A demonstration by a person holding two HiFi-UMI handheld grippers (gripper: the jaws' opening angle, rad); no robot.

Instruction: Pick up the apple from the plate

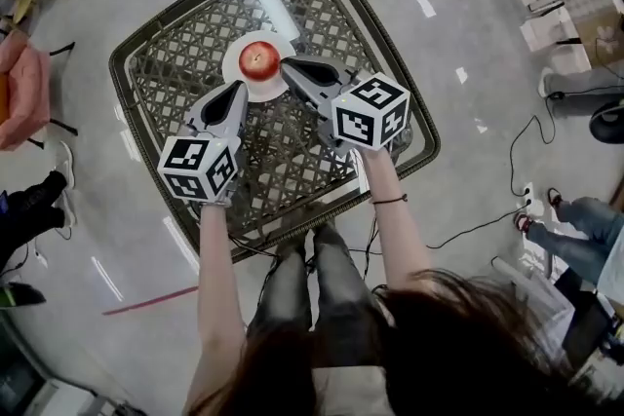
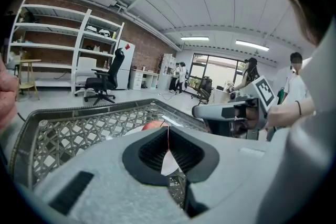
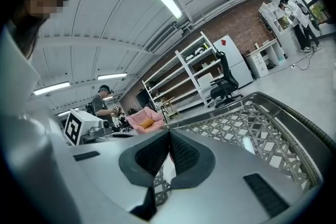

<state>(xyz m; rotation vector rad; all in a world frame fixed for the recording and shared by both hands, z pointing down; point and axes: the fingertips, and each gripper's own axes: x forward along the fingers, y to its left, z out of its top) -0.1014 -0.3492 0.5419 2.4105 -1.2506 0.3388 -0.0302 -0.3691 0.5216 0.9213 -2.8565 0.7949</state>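
**Both grippers closed beside the apple's plate**

The apple [image 1: 258, 60] sits in the middle of a white plate [image 1: 231, 65]. The plate lies on a woven lattice table [image 1: 156, 63], nearer the table's far edge than the person.

The left gripper [image 1: 239, 90] comes in from the near-left side of the plate. Its tips are over the plate's near rim, just short of the apple. Its own view shows the jaws pressed together with nothing between them, and the red top of the apple [image 2: 153, 125] shows just beyond them.

The right gripper [image 1: 286, 65] lies to the right of the plate, with its tips at the rim and just beside the apple. Whether they touch the fruit cannot be told. In its own view its jaws also meet at the tips and hold nothing.

A pink chair [image 1: 19, 93] stands well to the left of the plate, off the table.
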